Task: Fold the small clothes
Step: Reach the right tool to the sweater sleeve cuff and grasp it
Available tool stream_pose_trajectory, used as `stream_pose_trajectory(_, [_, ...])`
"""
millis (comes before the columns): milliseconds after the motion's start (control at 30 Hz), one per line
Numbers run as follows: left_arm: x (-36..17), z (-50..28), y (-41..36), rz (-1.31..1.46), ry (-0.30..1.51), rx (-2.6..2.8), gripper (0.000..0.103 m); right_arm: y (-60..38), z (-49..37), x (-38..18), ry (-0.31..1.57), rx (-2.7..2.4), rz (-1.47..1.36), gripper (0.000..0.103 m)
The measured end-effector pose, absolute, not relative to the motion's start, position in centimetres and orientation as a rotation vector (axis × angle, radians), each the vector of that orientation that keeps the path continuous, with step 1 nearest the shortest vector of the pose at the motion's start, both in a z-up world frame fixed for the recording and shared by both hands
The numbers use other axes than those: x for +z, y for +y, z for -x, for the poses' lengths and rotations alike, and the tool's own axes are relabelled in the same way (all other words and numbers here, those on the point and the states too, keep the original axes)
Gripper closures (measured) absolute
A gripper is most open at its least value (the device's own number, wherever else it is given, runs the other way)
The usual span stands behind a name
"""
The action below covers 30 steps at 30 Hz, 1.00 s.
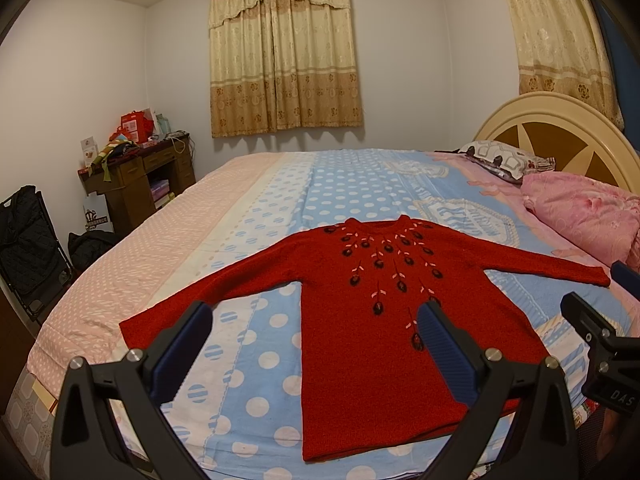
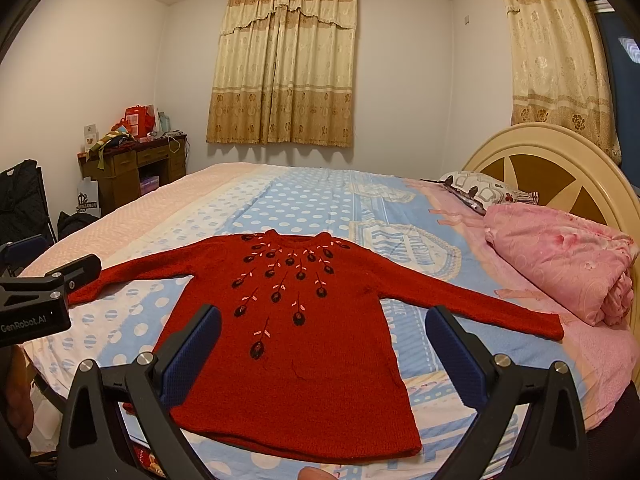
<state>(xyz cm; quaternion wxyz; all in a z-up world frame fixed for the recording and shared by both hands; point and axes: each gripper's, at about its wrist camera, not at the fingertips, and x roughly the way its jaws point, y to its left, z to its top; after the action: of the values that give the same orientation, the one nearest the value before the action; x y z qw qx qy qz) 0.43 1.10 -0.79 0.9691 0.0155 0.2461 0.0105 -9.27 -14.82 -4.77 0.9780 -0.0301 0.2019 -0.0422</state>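
A red sweater (image 1: 360, 344) is laid flat on the bed (image 1: 280, 184), front side up, with both sleeves spread out wide. Dark flowers are sewn below its neck. The left gripper (image 1: 316, 328) is held above the hem with its fingers wide apart and nothing between them. The right gripper (image 2: 324, 332) is held the same way, wide apart and empty. A pink quilt (image 2: 560, 264) is folded by the headboard (image 2: 560, 168).
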Motion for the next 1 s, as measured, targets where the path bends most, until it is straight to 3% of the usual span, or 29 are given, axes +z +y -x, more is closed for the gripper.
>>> stream_pose_trajectory(467, [-3.1,-1.7,1.8,-0.052,0.52,0.059,0.0,-16.9,7.5,-7.1,0.452,-0.031,0.01,0.001])
stream_pose_trajectory(767, [-6.9,-7.6,1.4,-0.148,0.599,0.061,0.0,-27.6,4.3,-11.3,0.547,-0.184,-0.221,0.002])
stream_pose_trajectory(933, [-8.9,-11.2,0.6,-0.19,0.622,0.028,0.0,-35.1,3.2,-12.8,0.605,-0.321,-0.318,0.025])
stream_pose_trajectory(1000, [-9.7,-12.5,0.5,-0.201,0.637,0.027,0.0,-38.3,3.0,-13.5,0.643,-0.37,-0.365,0.027])
